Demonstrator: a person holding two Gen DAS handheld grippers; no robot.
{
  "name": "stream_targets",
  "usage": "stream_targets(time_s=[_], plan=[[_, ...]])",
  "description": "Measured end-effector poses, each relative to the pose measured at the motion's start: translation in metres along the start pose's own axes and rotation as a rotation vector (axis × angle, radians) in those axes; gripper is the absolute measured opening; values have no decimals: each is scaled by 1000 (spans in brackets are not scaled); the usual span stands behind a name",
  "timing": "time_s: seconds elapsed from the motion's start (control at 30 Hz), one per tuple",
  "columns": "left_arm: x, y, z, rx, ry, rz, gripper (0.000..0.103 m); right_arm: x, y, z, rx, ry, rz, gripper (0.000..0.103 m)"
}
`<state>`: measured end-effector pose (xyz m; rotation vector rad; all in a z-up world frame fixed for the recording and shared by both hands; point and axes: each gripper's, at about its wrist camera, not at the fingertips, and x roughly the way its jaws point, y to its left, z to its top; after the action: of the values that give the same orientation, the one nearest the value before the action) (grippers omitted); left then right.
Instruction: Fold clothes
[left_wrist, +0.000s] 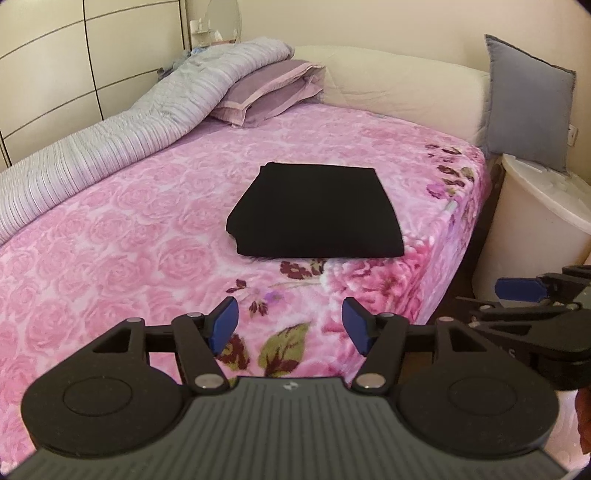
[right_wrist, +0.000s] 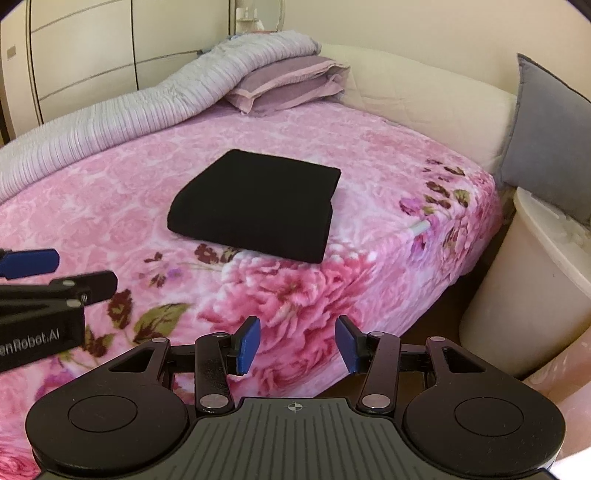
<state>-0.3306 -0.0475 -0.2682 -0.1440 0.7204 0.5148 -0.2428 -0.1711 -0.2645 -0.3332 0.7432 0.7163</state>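
Hovering over the pink rose-patterned fleece blanket (left_wrist: 110, 229), your left gripper (left_wrist: 290, 323) and right gripper (right_wrist: 297, 343) both stand released, holding nothing. Beyond them, well apart, your folded black garment (left_wrist: 314, 210) lies flat near the bed's corner. Farther back sit mauve pillows (left_wrist: 269, 90).

Each camera sits behind my claws, angled down across the pink bed (left_wrist: 129, 221). Both views share the folded black garment (left_wrist: 314, 214) ahead; my left view sits left of my right.
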Motion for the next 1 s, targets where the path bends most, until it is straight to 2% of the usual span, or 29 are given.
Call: stream_targets(time_s=[0.37,0.67,0.8,0.93,0.97,1.0], plan=[[73,25,31,-41,53,-6,59,67,-11,27,-13,71,-37,49],[142,52,53,-79,84,-48,59,123,-32,48,-22,119,-71,49],[176,82,69,-117,78,-140,59,148,-80,63,137,108,54,49],[217,120,89,-206,50,-279,65,181,-138,75,431,66,359,51],[228,129,94,-229,45,-312,66,193,-144,78,465,73,393,53],[240,137,99,-253,47,-344,66,204,-149,82,490,82,421,59]])
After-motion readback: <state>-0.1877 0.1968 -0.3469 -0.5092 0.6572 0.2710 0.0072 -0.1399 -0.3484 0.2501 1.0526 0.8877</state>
